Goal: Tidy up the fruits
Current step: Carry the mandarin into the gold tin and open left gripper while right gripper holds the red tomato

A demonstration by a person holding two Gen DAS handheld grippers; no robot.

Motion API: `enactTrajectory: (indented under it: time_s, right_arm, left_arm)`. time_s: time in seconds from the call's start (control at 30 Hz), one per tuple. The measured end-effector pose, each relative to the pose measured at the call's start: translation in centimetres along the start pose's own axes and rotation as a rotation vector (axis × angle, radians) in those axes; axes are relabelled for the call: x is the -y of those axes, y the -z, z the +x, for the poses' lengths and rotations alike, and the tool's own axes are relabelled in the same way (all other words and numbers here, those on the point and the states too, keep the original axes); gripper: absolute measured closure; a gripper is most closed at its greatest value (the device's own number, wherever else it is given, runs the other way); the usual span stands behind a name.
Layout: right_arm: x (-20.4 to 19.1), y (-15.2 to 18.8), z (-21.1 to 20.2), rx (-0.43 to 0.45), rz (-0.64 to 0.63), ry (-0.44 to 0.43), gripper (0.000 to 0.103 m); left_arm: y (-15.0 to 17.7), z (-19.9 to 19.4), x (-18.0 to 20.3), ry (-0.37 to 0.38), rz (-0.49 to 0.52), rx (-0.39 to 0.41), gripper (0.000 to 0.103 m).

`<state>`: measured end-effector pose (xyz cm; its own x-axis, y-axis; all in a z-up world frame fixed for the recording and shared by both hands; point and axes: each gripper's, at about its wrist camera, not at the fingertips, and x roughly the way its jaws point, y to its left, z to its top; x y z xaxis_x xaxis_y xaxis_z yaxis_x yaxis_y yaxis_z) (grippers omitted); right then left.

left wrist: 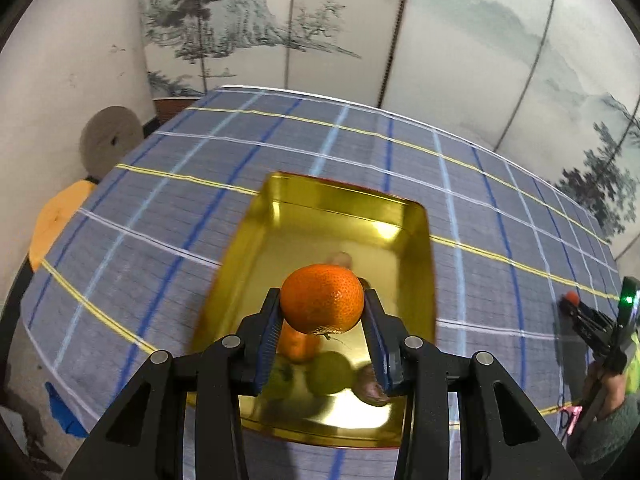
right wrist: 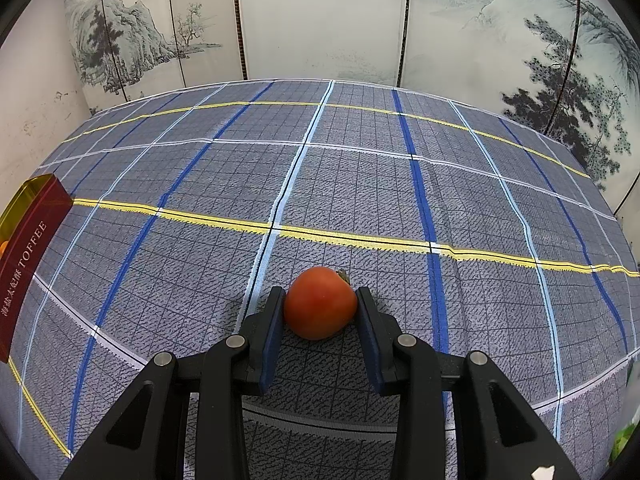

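Note:
My left gripper [left wrist: 322,306] is shut on an orange mandarin [left wrist: 322,300] and holds it above a gold tin tray [left wrist: 416,224]. In the tray below lie another orange fruit [left wrist: 298,346], a green fruit [left wrist: 332,372] and a brown one [left wrist: 370,390], all blurred. In the right wrist view my right gripper [right wrist: 320,306] is shut on a red persimmon-like fruit [right wrist: 320,308] with a small stem, just above the plaid tablecloth [right wrist: 360,184]. The right gripper [left wrist: 572,300] also shows at the far right of the left wrist view, with a person's hand on it.
The tray's red side [right wrist: 28,256], printed TOFFEE, shows at the left edge of the right wrist view. A painted folding screen [right wrist: 320,20] stands behind the table. An orange stool top [left wrist: 56,220] and a grey disc [left wrist: 110,136] lie off the table's left.

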<state>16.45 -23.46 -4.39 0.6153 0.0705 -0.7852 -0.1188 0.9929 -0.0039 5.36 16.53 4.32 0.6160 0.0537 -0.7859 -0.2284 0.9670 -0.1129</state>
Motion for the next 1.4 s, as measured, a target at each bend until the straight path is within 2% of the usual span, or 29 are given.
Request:
enactTrajectory:
  time_s: [0.23,0.57,0.97,1.4]
  right_arm:
    - [0.0,0.0,0.0,0.000,0.000,0.000,0.070]
    - [0.0,0.0,0.0,0.000,0.000,0.000,0.070]
    - [0.0,0.0,0.0,0.000,-0.001,0.001,0.070]
    - [0.0,0.0,0.0,-0.001,-0.002,0.002,0.070]
  left_arm:
    - [0.2,0.6,-1.6,-0.010,-0.010,-0.023,0.062]
    - [1.7,2.7,-1.1,-0.001,0.001,-0.088,0.062]
    - [2.8,4.4,-1.6,-0.038,0.020,-0.119,0.062]
    - [2.9,4.3,-1.7,-0.043,0.029,-0.110,0.062]
